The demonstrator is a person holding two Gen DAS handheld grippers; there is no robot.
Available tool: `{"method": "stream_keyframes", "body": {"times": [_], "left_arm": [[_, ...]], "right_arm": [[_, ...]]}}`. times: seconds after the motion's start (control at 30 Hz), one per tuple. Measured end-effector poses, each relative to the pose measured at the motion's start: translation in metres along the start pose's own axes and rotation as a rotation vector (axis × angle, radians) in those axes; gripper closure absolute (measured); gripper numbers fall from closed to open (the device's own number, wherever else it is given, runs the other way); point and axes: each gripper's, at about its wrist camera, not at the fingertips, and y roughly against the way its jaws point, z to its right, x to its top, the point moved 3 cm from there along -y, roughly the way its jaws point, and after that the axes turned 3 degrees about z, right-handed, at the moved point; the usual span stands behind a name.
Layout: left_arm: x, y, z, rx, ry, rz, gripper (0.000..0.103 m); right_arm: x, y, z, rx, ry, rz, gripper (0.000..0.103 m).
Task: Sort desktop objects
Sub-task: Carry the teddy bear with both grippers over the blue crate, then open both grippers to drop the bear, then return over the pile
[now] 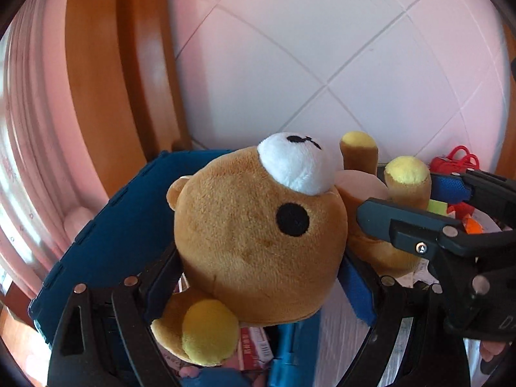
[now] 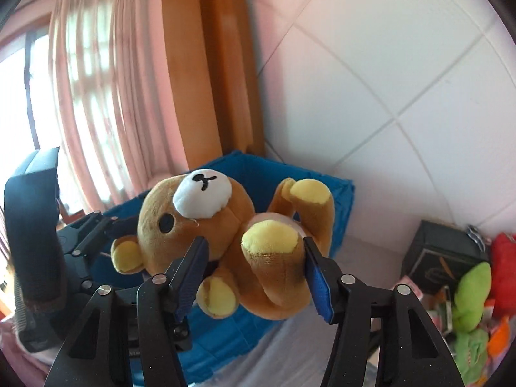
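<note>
A brown teddy bear (image 1: 251,245) with a white muzzle and yellow paws hangs on its back above an open blue fabric box (image 1: 109,225). My left gripper (image 1: 258,285) is shut on its head, a pad against each side. In the right wrist view the bear (image 2: 222,225) hangs over the same blue box (image 2: 325,200), and my right gripper (image 2: 256,277) is shut on its lower body and leg, with the blue pads (image 2: 317,275) touching the plush. The left gripper (image 2: 93,235) shows at the left there, and the right gripper (image 1: 416,206) at the right of the left wrist view.
The box stands against a white tiled wall (image 2: 403,80) beside a wooden frame (image 2: 206,64) and a pink curtain (image 2: 96,80). Red packets (image 1: 256,348) lie inside the box. A black box (image 2: 441,251), a green plush (image 2: 471,293) and a red toy (image 2: 506,258) sit to the right.
</note>
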Motion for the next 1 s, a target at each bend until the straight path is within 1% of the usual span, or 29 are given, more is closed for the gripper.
{"method": "stream_keyframes", "body": {"times": [0.07, 0.13, 0.17, 0.2, 0.23, 0.27, 0.33, 0.4, 0.47, 0.5, 0.57, 0.6, 0.67, 0.73, 0.8, 1.0], "left_arm": [[-0.004, -0.024, -0.032, 0.054, 0.039, -0.053, 0.012], [-0.011, -0.042, -0.060, 0.026, 0.132, -0.100, 0.011], [-0.014, -0.049, -0.070, 0.033, 0.157, -0.121, 0.011], [-0.017, -0.054, -0.075, 0.063, 0.152, -0.129, 0.011], [-0.020, -0.060, -0.081, 0.109, 0.131, -0.144, 0.011], [-0.024, -0.065, -0.086, 0.142, 0.117, -0.164, 0.011], [-0.032, -0.069, -0.095, 0.131, 0.118, -0.184, 0.011], [-0.036, -0.070, -0.100, 0.114, 0.124, -0.187, 0.011], [-0.034, -0.070, -0.096, 0.101, 0.128, -0.189, 0.011], [-0.034, -0.068, -0.095, 0.095, 0.129, -0.188, 0.011], [-0.030, -0.059, -0.087, 0.088, 0.120, -0.172, 0.011], [-0.029, -0.055, -0.084, 0.090, 0.113, -0.163, 0.011], [-0.034, -0.041, -0.078, 0.101, 0.095, -0.137, 0.011], [-0.034, -0.026, -0.075, 0.098, 0.091, -0.106, 0.011], [-0.034, -0.012, -0.070, 0.083, 0.095, -0.077, 0.011], [-0.031, 0.024, -0.040, 0.073, 0.067, 0.015, 0.011]], "right_arm": [[0.006, -0.032, -0.010, -0.003, -0.012, -0.047, 0.045], [0.008, -0.059, -0.018, -0.013, -0.026, -0.081, 0.045], [0.008, -0.069, -0.022, -0.017, -0.026, -0.094, 0.045], [0.007, -0.079, -0.027, -0.023, -0.022, -0.111, 0.043], [0.004, -0.084, -0.034, -0.035, -0.013, -0.128, 0.041], [0.002, -0.091, -0.037, -0.057, 0.002, -0.146, 0.041], [-0.004, -0.104, -0.049, -0.107, 0.046, -0.178, 0.040], [-0.009, -0.110, -0.050, -0.116, 0.038, -0.194, 0.040], [-0.014, -0.112, -0.049, -0.129, 0.029, -0.208, 0.040], [-0.015, -0.112, -0.048, -0.136, 0.027, -0.209, 0.040], [-0.021, -0.110, -0.046, -0.144, 0.028, -0.203, 0.034], [-0.020, -0.109, -0.046, -0.149, 0.028, -0.196, 0.029], [-0.019, -0.102, -0.050, -0.155, 0.034, -0.179, 0.022], [-0.017, -0.097, -0.055, -0.157, 0.036, -0.159, 0.008], [-0.015, -0.084, -0.054, -0.164, 0.041, -0.132, 0.002], [-0.012, -0.035, -0.050, -0.168, 0.032, -0.047, 0.000]]}}
